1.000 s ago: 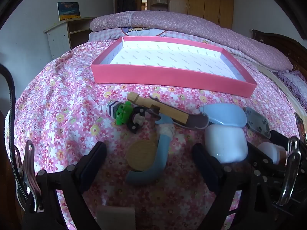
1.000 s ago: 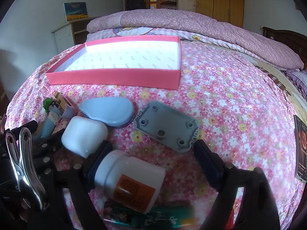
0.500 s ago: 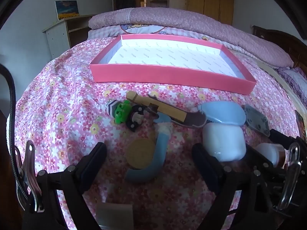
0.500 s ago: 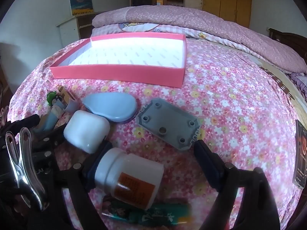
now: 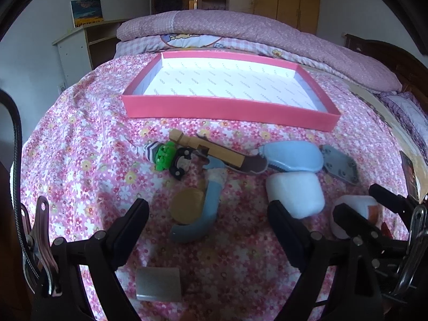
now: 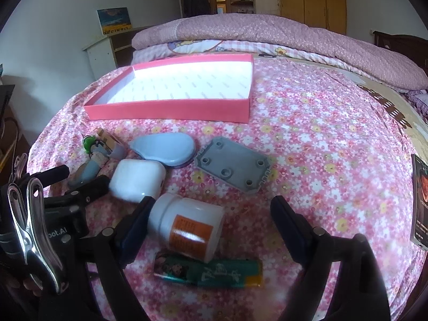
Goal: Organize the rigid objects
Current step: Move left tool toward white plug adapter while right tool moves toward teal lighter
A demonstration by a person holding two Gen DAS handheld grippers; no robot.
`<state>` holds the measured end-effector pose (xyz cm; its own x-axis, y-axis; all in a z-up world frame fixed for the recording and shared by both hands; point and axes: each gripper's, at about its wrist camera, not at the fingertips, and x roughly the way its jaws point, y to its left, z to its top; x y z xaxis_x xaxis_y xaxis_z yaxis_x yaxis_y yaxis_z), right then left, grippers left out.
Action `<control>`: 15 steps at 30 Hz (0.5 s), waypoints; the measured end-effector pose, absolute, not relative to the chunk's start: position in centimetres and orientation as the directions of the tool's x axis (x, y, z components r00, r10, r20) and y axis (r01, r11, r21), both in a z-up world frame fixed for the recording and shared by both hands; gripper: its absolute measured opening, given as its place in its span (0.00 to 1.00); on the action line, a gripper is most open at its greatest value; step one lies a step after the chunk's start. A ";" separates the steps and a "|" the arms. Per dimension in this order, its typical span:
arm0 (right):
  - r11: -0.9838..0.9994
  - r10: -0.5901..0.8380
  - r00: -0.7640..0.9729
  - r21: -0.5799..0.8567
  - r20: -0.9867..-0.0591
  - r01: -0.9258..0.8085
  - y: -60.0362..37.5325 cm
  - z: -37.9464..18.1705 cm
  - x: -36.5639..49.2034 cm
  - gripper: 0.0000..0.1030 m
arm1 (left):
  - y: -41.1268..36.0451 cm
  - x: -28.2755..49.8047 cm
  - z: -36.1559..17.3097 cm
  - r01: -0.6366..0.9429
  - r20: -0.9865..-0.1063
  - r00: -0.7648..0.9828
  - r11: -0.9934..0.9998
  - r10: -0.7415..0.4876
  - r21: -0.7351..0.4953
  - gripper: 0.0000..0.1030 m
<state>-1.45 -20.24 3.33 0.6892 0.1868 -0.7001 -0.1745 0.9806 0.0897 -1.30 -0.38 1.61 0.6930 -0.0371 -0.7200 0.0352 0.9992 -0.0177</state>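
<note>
A shallow pink tray with a white floor lies on the floral bedspread, nothing in it. In front of it lie a wooden stick, a green toy, a blue curved piece, a round cork disc, a white case, a pale-blue oval case and a grey plate. My left gripper is open, hovering near the disc. My right gripper is open around a white pill bottle, its left finger beside the cap.
A green lighter lies just below the bottle. A small grey square block sits near the left gripper's base. A dark card lies at the right edge. Folded quilts and a white shelf stand beyond the tray.
Both grippers have drawn back and risen a little, so the objects look smaller and further off. Nothing on the bed has moved. Both stay open.
</note>
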 end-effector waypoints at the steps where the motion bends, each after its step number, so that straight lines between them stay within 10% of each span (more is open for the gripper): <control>1: 0.980 0.187 0.691 0.090 -0.698 -0.175 -20.2 3.5 -1.6 0.86 | -0.5 -1.5 1.8 0.041 -0.719 0.694 0.999 -0.041 -0.017 0.90; 15: 0.970 0.239 0.684 0.140 -0.690 -0.197 -21.0 4.6 -3.4 0.86 | -1.1 -3.1 3.5 0.055 -0.719 0.694 0.998 -0.045 -0.009 0.90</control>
<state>-3.44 -20.98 4.62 0.6836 0.2387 -0.6897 -0.1974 0.9703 0.1401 -3.08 -1.10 3.48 0.6936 -0.0448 -0.7190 0.0553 0.9984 -0.0089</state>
